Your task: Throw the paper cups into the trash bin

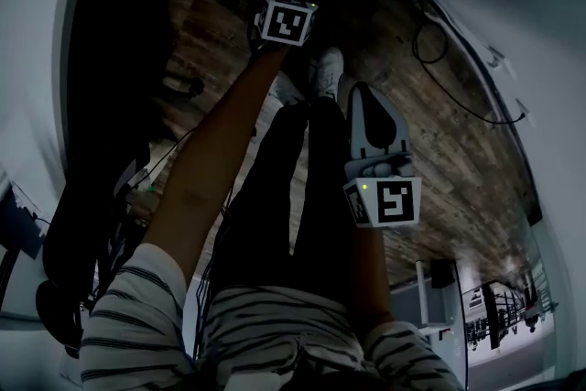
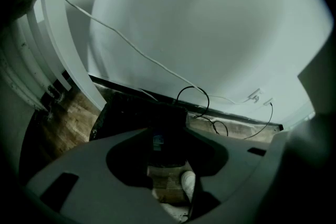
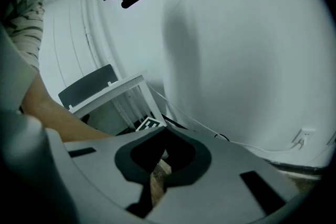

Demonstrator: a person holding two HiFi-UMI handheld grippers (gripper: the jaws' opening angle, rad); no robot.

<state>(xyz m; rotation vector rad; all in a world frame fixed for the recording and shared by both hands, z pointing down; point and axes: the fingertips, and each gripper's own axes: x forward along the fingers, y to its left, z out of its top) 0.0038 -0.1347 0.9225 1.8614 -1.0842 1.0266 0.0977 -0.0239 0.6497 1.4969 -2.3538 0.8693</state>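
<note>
No paper cup shows in any view. In the head view my left gripper (image 1: 282,17) is held out over the wooden floor, its jaws hidden beyond its marker cube. In the left gripper view its jaws (image 2: 167,131) stand apart with nothing between them, and a black trash bin (image 2: 131,113) sits just beyond their tips against the wall. My right gripper (image 1: 364,96) hangs above the person's legs. In the right gripper view its tips (image 3: 160,132) meet, and no object is held.
A white wall (image 2: 210,18) runs behind the bin, with black and white cables (image 2: 191,94) and sockets (image 2: 257,96) along its foot. White shoes (image 1: 327,69) stand on the wooden floor (image 1: 449,133). A white chair frame (image 3: 113,86) is to the left.
</note>
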